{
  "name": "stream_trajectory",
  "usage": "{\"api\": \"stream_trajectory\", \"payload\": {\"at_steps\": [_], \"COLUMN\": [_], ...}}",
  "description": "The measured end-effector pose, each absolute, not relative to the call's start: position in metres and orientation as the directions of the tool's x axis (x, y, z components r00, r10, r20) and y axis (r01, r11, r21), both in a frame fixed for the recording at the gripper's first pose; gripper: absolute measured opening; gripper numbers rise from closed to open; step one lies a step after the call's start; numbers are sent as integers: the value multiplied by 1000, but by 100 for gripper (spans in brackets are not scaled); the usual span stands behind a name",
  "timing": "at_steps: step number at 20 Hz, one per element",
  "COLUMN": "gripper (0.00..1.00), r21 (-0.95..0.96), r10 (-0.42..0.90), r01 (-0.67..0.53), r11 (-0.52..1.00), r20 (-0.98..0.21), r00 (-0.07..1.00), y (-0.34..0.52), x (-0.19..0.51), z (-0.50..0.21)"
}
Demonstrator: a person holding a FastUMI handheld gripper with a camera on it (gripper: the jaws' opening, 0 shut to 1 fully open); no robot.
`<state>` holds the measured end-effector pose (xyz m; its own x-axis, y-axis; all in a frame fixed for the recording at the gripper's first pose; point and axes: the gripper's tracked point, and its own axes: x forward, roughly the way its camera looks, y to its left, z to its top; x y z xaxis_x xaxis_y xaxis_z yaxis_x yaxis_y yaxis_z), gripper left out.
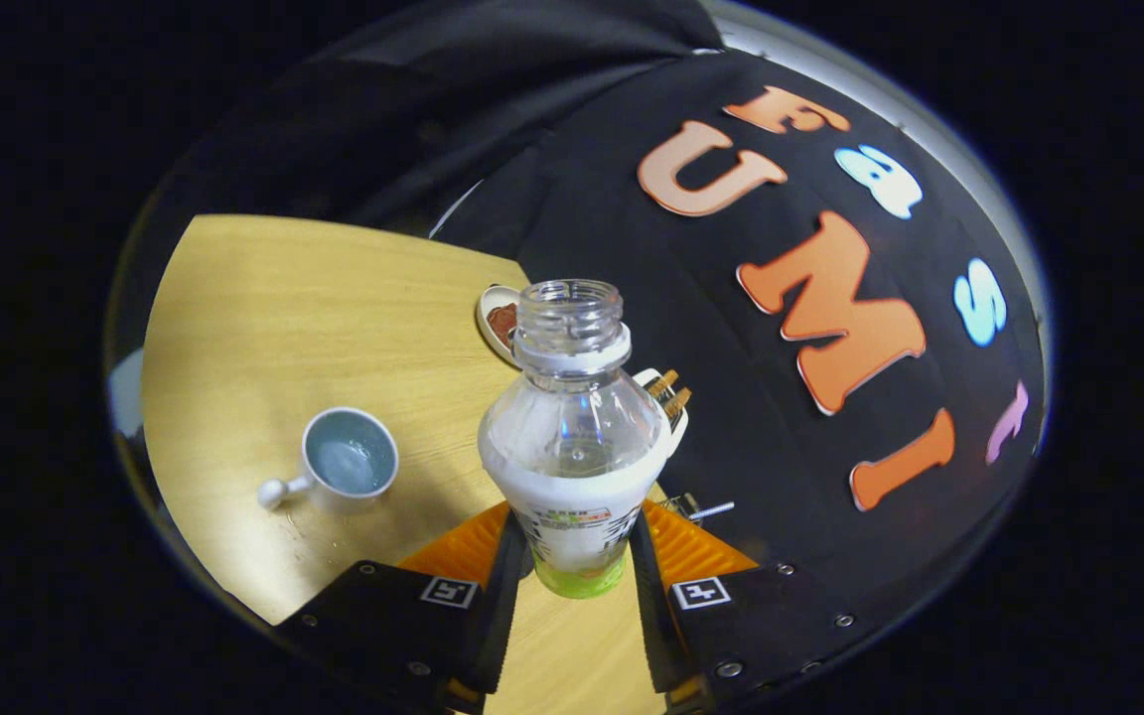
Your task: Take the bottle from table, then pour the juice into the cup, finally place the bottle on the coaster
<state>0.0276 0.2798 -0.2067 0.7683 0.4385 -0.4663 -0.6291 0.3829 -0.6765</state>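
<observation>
Clear plastic fills the space between my fingers — the bottle [572, 437], uncapped, with a pale label round its lower half and a green base. My gripper [577, 561] is clenched on that lower half, one finger pressing each side, so the bottle's weight sits low in the grip and its open mouth stays clear for pouring.

I hold it close to upright, lifted off the wooden table [274, 318], with the whole scene tipped a little as my hand turns. What is left inside looks like a small pool near the shoulder, though through the curved plastic I can't be sure how much.

To the left of the bottle and well apart from it stands the cup [352, 462], handle pointing near-left, with pale liquid already in it. A few drops or wet marks lie on the table just by it. So I judge the pour is done or nearly so, and the step in hand is carrying the bottle away.

Beyond the bottle, at the far edge of the table, a small round dish with a brown centre [499, 320] peeks out — most likely the coaster. Just right of the bottle's shoulder a white holder with two brown sticks [669, 395] shows too. The bottle hides much of that stretch, so setting it down will need a careful approach: keep it vertical, keep the grip firm, and lower it squarely onto the dish without knocking the holder.
</observation>
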Motion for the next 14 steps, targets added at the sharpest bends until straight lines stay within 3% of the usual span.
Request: {"api": "stream_trajectory", "payload": {"at_steps": [7, 11, 14], "gripper": [57, 56, 56], "r21": [-394, -202, -165], "r10": [435, 440, 415], "r01": [-595, -571, -545], "r11": [700, 796, 822], "r20": [-426, -455, -482], "r00": [793, 774, 772], "y": [260, 258, 255], "x": [64, 81, 99], "z": [-210, -239, -264]}}
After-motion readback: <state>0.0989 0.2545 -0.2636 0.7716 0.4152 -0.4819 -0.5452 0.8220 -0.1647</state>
